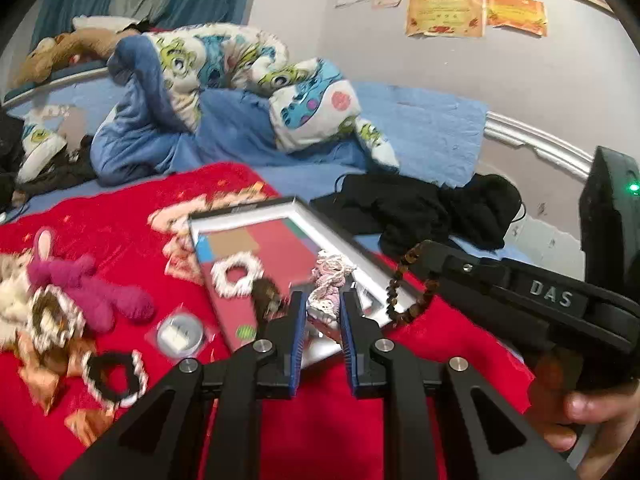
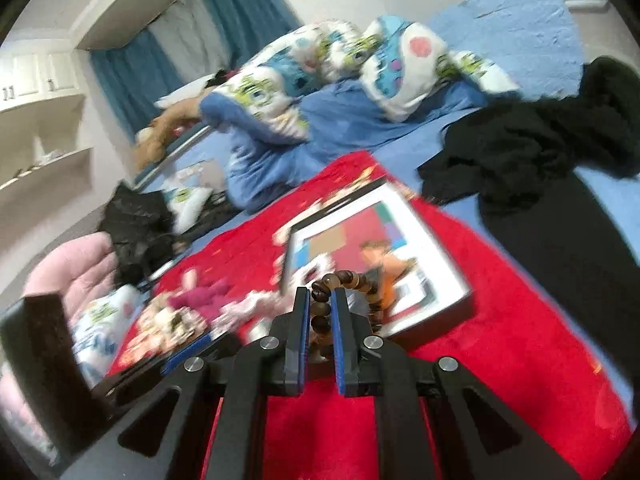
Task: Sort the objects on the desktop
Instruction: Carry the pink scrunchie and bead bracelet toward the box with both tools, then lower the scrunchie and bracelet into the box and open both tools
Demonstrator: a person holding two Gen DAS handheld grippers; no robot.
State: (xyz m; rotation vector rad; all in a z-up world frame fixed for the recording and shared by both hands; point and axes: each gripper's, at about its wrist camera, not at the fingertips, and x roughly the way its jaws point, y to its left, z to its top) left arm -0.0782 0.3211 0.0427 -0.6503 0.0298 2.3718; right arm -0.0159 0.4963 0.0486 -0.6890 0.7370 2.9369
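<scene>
Sorting is looking midway: right gripper (image 2: 321, 294) is clamping the brown wooden bead bracelet (image 1: 404, 292) over the white-framed tray (image 1: 362, 258), left gripper (image 1: 323, 300) is pinching a pink-white crocheted scrunchie (image 1: 330, 280) at frame centre, several scrunchies are lying lower left.

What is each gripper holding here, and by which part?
The right gripper pinches the brown bead bracelet by one side of its loop. The left gripper pinches a pink-and-white crocheted piece by its lower end.
</scene>
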